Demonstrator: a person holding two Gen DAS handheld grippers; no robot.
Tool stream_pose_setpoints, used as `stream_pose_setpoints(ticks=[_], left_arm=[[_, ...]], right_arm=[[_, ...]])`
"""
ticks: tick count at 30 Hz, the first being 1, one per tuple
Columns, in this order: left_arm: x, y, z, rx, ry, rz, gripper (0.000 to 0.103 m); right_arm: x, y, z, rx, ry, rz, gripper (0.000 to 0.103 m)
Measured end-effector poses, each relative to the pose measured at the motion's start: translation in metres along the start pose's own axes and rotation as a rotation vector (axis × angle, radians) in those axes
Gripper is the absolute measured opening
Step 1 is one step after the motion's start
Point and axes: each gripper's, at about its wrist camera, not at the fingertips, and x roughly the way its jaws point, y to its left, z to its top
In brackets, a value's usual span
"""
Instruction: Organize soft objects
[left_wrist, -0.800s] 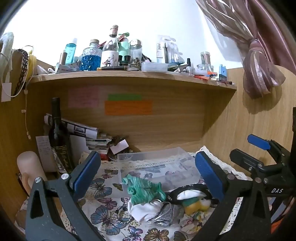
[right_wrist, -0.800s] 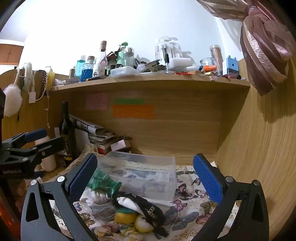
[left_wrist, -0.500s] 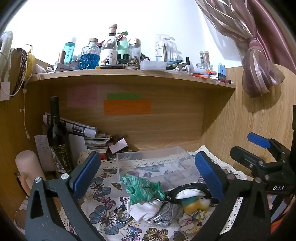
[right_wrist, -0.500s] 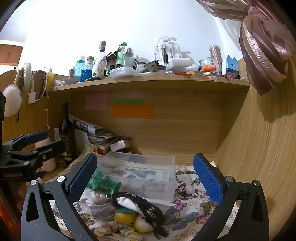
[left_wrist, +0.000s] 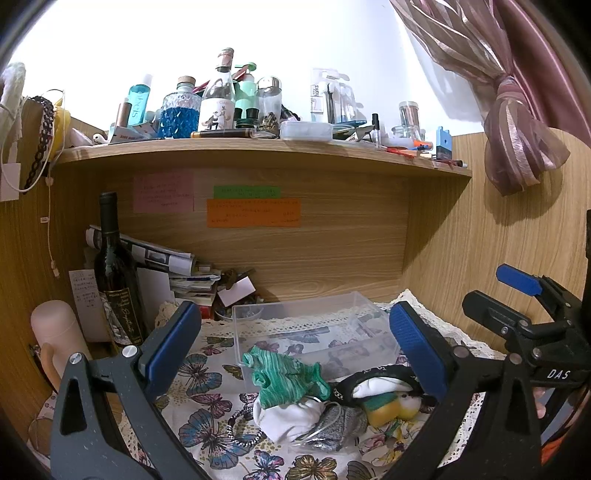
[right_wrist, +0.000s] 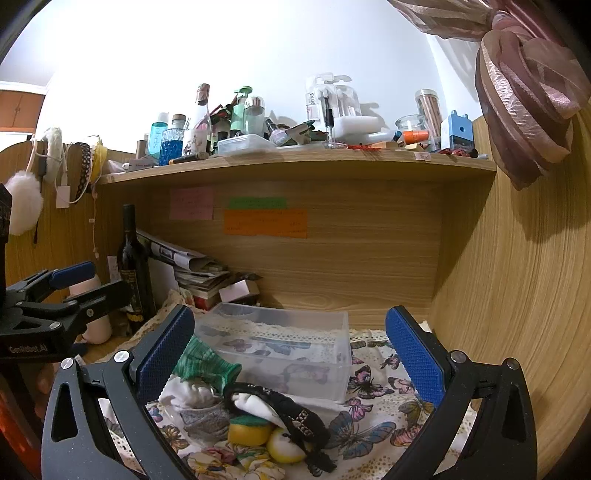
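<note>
A pile of soft things lies on the butterfly cloth (left_wrist: 207, 424) in front of a clear plastic box (left_wrist: 314, 328): a green knit cloth (left_wrist: 284, 380), a white cloth (left_wrist: 288, 413), a grey sock (left_wrist: 340, 424), a black band (left_wrist: 376, 374) and a yellow-green sponge (left_wrist: 384, 404). My left gripper (left_wrist: 295, 347) is open and empty above the pile. My right gripper (right_wrist: 290, 350) is open and empty, over the box (right_wrist: 288, 347) and the pile's green cloth (right_wrist: 203, 363), sponge (right_wrist: 251, 430) and black band (right_wrist: 288, 406).
A dark wine bottle (left_wrist: 114, 277) and a pink bottle (left_wrist: 55, 332) stand at the left, papers (left_wrist: 159, 254) behind them. The shelf (left_wrist: 258, 147) above holds several bottles. Wood walls close the back and right. A curtain (left_wrist: 517, 140) hangs at the right.
Both views have shifted very slightly; the pile and the box have not moved. Both grippers stay open.
</note>
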Motion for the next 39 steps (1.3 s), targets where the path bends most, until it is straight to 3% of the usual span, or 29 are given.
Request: stream_pose_setpoints(ticks=[39], left_arm=[[0.0003,-0.0024,0.0026,-0.002,-0.001,-0.012,0.103]], right_arm=[[-0.0013,0.001,0.0032,0.007,-0.007,0.001,0.103]])
